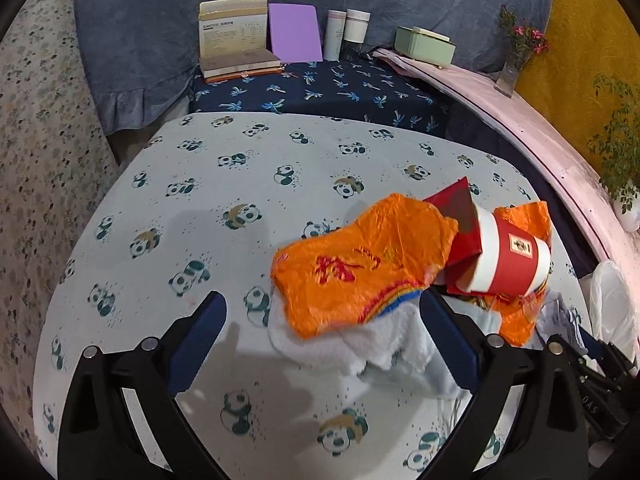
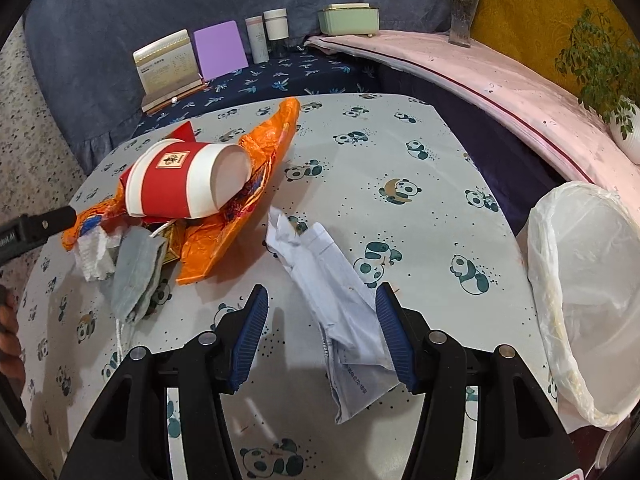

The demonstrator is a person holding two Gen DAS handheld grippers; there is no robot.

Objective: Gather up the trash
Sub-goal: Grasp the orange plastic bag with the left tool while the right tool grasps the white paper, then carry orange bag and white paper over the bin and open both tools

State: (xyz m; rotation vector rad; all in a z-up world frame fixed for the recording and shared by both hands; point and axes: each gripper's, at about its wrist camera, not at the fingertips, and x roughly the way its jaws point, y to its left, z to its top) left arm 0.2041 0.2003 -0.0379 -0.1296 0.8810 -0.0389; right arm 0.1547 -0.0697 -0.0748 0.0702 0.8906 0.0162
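- While the left claw (image 1: 322, 312) hangs spread, an orange wrapper (image 1: 360, 264) lies just ahead of it.
- Right claw (image 2: 322, 306) spread around crumpled paper (image 2: 340, 312) on the tabletop (image 2: 420, 120).

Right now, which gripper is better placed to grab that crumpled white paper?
The right gripper: its open jaws already straddle the crumpled white paper, and the bag-lined bin is beside it.

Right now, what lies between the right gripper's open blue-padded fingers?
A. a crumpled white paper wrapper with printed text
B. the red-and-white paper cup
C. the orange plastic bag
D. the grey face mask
A: the crumpled white paper wrapper lies between the right gripper's spread fingers, not yet clamped; the other items lie to the left of it.
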